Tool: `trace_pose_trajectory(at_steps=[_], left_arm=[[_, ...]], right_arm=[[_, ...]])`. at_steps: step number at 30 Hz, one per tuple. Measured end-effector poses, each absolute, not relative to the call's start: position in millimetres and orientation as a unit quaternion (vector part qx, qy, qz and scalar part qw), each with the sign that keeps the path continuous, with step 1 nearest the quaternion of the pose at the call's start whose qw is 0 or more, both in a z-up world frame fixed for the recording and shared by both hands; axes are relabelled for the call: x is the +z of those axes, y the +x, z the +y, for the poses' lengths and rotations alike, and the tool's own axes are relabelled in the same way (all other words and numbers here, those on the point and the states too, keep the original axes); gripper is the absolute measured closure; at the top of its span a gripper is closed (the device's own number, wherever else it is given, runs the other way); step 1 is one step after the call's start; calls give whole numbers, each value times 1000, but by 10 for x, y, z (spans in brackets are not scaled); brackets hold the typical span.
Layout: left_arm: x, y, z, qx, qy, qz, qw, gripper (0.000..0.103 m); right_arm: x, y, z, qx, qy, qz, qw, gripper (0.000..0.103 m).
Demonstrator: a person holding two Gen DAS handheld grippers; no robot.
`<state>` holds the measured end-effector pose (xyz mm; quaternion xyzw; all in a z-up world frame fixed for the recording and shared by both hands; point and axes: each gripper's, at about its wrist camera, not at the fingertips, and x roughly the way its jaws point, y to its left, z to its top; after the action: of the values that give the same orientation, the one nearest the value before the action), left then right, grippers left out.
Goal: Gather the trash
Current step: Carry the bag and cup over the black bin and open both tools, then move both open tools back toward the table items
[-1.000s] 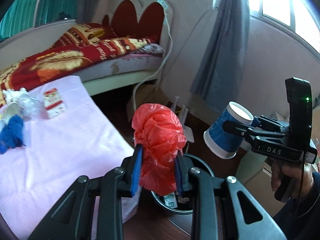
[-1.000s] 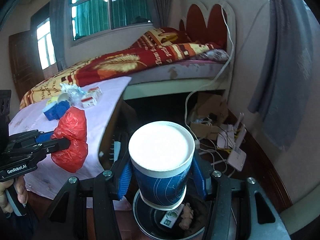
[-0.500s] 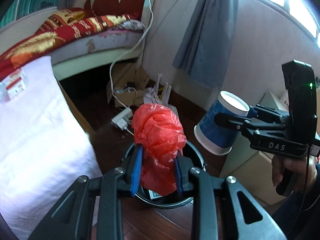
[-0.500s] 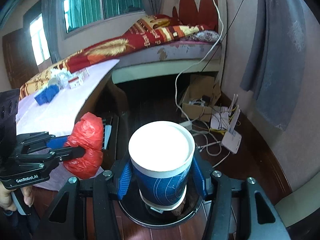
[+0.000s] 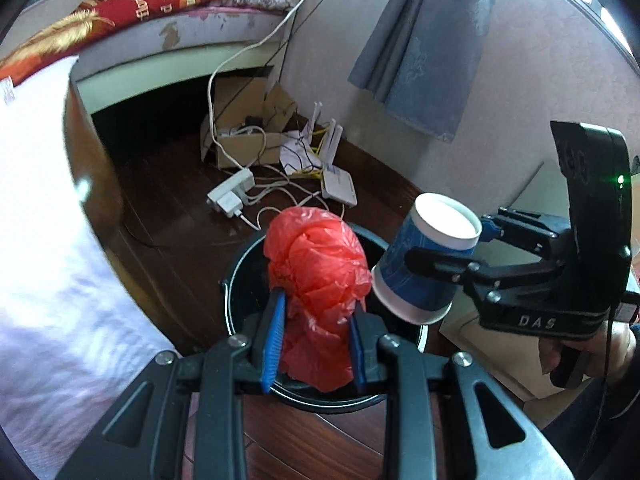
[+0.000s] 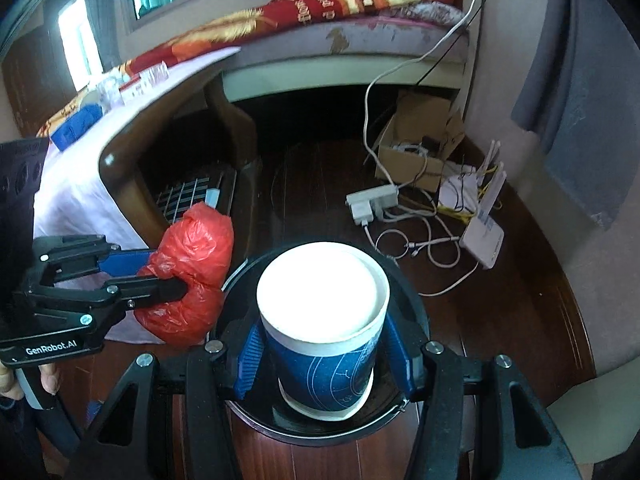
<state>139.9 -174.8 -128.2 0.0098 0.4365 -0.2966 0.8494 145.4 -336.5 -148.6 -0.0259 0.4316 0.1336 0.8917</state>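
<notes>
Left hand-held gripper (image 5: 316,332) is clamping a crumpled red plastic bag (image 5: 316,276) over the black bin (image 5: 240,272) on the floor, right hand-held gripper (image 6: 324,354) is clamping a blue paper cup (image 6: 324,320) above it; drop-off step, next needing both jaws parting.

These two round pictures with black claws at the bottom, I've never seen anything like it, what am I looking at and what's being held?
No robot here: a person holds a two-fingered grabbing tool in each hand, and each tool carries a wide-angle camera looking along its fingers. One picture comes from the left tool, which is clamped on a crumpled red plastic bag. The other comes from the right tool, which is clamped on a blue paper cup. Each tool also shows up at the side of the other's picture. Both hang over a round black trash bin on a dark wooden floor. Behind it lie a power strip, cables, a white router and a cardboard box.
</notes>
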Motion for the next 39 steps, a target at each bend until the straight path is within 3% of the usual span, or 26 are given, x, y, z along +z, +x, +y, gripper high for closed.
trace_pose_trajectory(at_steps=[2, 3, 4, 5, 8, 13, 39], left_arm=[[-1343, 1432, -1770, -303, 1, 443, 844, 72], [-1384, 1449, -1786, -300, -3, 448, 842, 65], [-1427, 1470, -1795, -295, -4, 454, 841, 44], [-1458, 1489, -1785, -291, -6, 458, 840, 36], [-1506, 1511, -1751, -269, -3, 461, 846, 31], [-1527, 1456, -1677, -248, 5, 458, 854, 12], [-976, 1105, -1278, -176, 7, 405, 897, 6]], right_arm=[[-1584, 1489, -3342, 143, -31, 438, 887, 45], [-1634, 1504, -3337, 142, -38, 437, 887, 44], [-1704, 1528, -3342, 136, -42, 443, 885, 34], [-1809, 1567, -3358, 124, -47, 463, 877, 15], [-1974, 1572, -3483, 81, -61, 485, 869, 2], [-1877, 1536, -3605, 51, -57, 481, 873, 0], [-1105, 1227, -3172, 91, -69, 415, 903, 0]])
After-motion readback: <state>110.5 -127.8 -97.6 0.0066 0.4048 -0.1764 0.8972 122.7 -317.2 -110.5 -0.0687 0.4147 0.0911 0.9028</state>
